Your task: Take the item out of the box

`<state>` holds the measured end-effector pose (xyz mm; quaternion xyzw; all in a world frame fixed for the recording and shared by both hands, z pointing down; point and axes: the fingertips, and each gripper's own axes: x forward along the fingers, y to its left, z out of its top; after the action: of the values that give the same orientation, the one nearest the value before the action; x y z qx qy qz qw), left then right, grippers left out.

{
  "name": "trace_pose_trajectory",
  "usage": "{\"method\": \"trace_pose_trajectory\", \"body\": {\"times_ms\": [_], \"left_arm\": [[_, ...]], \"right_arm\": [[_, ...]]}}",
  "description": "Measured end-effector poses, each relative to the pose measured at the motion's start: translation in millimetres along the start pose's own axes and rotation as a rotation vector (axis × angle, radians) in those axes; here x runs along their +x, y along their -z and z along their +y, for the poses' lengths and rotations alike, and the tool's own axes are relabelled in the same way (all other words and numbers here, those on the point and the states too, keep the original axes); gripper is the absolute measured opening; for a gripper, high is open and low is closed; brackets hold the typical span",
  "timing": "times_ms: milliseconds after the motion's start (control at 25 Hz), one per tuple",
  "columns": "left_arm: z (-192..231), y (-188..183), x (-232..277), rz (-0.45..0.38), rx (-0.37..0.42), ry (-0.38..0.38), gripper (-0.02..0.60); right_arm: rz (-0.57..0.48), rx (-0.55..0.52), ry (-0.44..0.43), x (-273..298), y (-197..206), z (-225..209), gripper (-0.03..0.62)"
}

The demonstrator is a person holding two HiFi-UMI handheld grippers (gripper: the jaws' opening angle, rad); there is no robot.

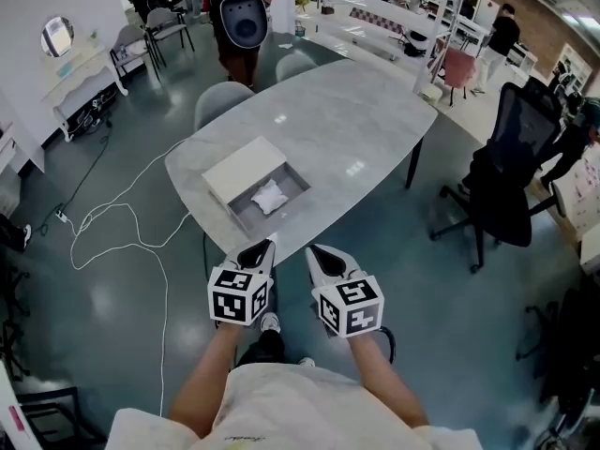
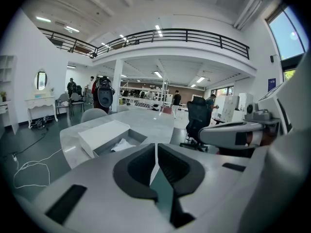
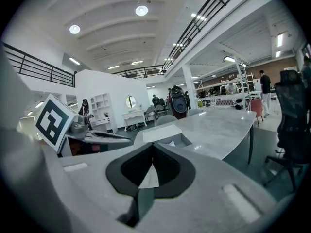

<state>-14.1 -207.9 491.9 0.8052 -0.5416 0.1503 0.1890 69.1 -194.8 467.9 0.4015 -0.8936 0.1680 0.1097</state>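
The item (image 1: 269, 196) is lying in the open half of the box (image 1: 246, 169). It is looking like a small, white, crumpled packet, soft and wrinkled, with a slight sheen; what is inside it cannot be told. In the left gripper view the item (image 2: 121, 145) is showing as a limp white fold against the grey tray wall, and in the right gripper view only a white corner of it (image 3: 171, 143) is peeking over the rim.

The box is flat and rectangular. A matt cream top is covering its far-left half, while the near-right half is lying open as a shallow grey tray. It is sitting near the close end of the table (image 1: 347, 120), a long rounded slab with a pale, veined, marble-like gloss that is catching the ceiling lights.

The left gripper (image 1: 259, 248) and the right gripper (image 1: 319, 252) are hovering side by side just off the table's near edge, short of the box, pointing towards it. Each is keeping its dark padded jaws pressed together, tips meeting, with nothing between them.

A black mesh chair (image 1: 506, 176) is standing to the right on the glossy dark floor (image 1: 112, 326), and a white cable (image 1: 122, 223) is looping across it on the left.
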Motion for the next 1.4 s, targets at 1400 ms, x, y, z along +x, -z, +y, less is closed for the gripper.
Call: {"method": "trace_pose_trajectory", "body": {"times_ms": [1400], "left_arm": [[118.7, 20.9, 208.9, 0.387, 0.281, 0.269, 0.025]], "right_arm": [[0.075, 0.103, 0.244, 166.7, -26.8, -79.4, 0.005]]}}
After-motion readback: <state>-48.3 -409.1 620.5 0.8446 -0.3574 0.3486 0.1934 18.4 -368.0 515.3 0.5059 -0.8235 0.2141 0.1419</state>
